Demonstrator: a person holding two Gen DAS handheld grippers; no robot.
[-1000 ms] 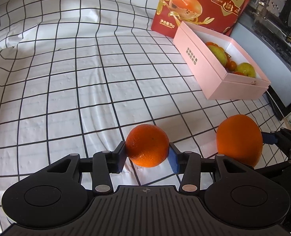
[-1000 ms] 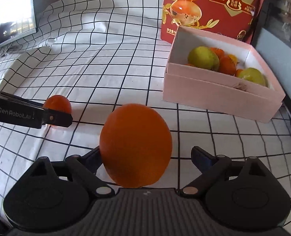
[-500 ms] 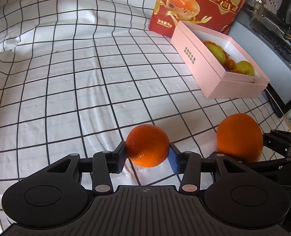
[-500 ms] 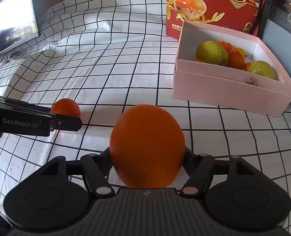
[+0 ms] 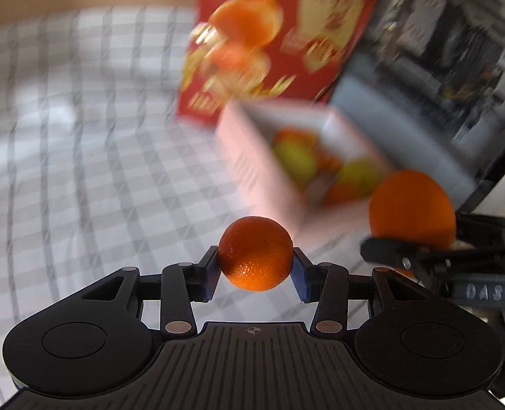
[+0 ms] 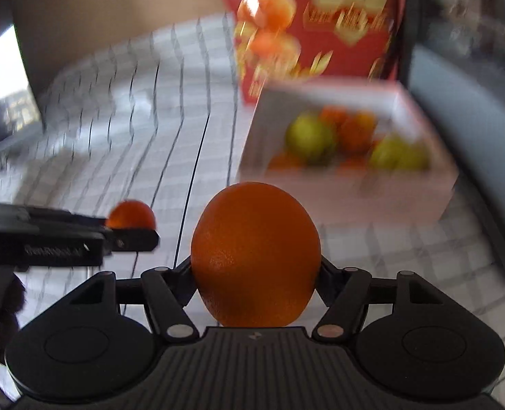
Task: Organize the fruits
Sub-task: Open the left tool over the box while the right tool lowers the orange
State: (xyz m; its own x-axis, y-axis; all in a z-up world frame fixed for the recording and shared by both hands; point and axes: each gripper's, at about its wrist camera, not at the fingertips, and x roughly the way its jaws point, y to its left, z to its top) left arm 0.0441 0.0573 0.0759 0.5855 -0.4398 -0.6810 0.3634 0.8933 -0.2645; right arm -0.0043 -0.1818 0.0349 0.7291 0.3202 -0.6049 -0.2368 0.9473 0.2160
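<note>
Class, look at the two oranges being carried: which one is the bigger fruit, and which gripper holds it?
The large orange in the right gripper; the small orange in the left gripper is clearly smaller and rounder.

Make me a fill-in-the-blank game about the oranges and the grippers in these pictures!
1. The left gripper is shut on the ____ orange.
2. The right gripper is shut on the ____ orange.
3. Orange and ____ fruits lie in the pink box.
4. Behind the pink box stands a ____ carton with gold print.

Missing words: small; big; green; red
</note>
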